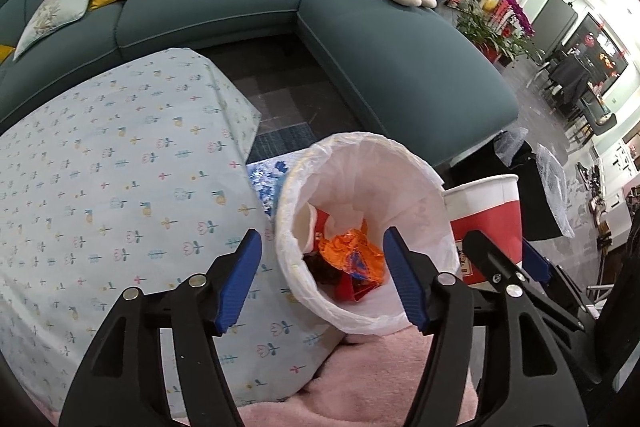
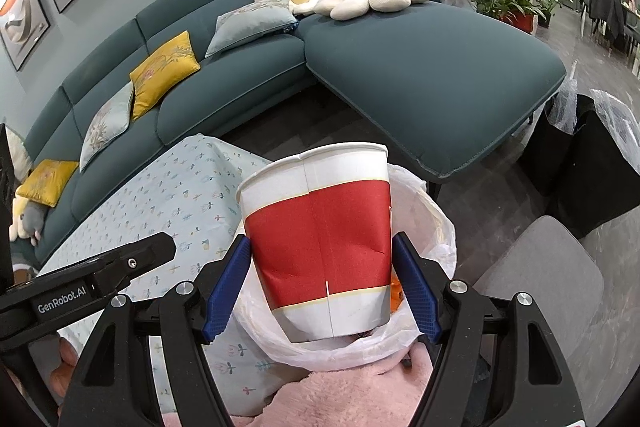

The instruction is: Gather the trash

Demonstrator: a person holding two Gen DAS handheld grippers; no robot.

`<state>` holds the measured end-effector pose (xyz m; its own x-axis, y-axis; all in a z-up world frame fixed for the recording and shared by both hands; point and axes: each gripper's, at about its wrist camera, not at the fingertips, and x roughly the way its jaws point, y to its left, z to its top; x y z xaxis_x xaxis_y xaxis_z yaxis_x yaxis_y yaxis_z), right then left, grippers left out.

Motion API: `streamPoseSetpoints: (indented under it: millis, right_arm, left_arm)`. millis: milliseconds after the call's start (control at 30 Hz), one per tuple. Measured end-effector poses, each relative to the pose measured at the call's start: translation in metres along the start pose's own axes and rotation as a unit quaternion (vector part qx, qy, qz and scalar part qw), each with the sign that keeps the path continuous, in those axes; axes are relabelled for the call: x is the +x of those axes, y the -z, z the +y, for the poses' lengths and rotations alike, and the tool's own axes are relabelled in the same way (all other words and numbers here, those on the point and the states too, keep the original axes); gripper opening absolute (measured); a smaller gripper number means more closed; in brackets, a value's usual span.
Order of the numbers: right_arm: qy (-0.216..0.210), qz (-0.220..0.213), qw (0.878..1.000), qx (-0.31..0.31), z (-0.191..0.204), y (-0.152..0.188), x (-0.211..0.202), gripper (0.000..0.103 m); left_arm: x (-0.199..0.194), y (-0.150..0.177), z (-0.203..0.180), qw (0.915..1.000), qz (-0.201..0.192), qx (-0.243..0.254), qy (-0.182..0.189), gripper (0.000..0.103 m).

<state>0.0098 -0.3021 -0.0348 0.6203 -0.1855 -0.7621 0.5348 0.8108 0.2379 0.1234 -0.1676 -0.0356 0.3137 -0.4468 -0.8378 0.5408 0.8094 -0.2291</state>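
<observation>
Red paper cup [image 2: 320,247] between right tongs [image 2: 322,291]

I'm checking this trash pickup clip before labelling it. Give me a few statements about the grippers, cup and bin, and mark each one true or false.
1. The right gripper is shut on the red and white paper cup. True.
2. The left gripper holds an orange wrapper. False: it is open and holds nothing; the orange wrapper lies inside the trash bin.
3. The trash bin has a white liner. True.
4. The paper cup is already inside the bin. False: it is held above the bin's rim.
5. The bin stands on the floral tablecloth. False: it stands beside it.
</observation>
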Motion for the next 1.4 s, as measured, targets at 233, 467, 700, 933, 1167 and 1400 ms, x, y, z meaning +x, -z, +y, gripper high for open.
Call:
streamPoseSetpoints:
  millis: [233, 467, 700, 933, 1167, 1400]
  right_arm:
    - [-0.004, 0.0, 1.0, -0.015, 0.014, -0.005, 0.004, 0.07]
    - [-0.009, -0.003, 1.0, -0.021, 0.024, -0.011, 0.008, 0.071]
    - [-0.006, -0.002, 1.0, -0.031, 0.031, -0.017, 0.014, 0.072]
    - [-0.002, -0.002, 0.999, -0.044, 0.037, -0.02, 0.015, 0.079]
    - [0.001, -0.002, 0.999, -0.049, 0.042, -0.023, 0.012, 0.083]
    - [0.009, -0.002, 0.998, -0.07, 0.047, -0.018, 0.007, 0.083]
  left_arm:
    - [-0.004, 0.003, 0.015, 0.9997, -0.007, -0.007, -0.021, 0.066]
    - [-0.007, 0.007, 0.026, 0.9992, -0.016, -0.011, -0.036, 0.069]
    - [-0.009, 0.009, 0.035, 0.9988, -0.016, -0.02, -0.041, 0.071]
    - [-0.009, 0.011, 0.044, 0.9985, -0.015, -0.03, -0.044, 0.073]
    - [-0.011, 0.013, 0.047, 0.998, -0.019, -0.031, -0.051, 0.075]
    - [-0.017, 0.015, 0.045, 0.9969, -0.028, -0.016, -0.071, 0.083]
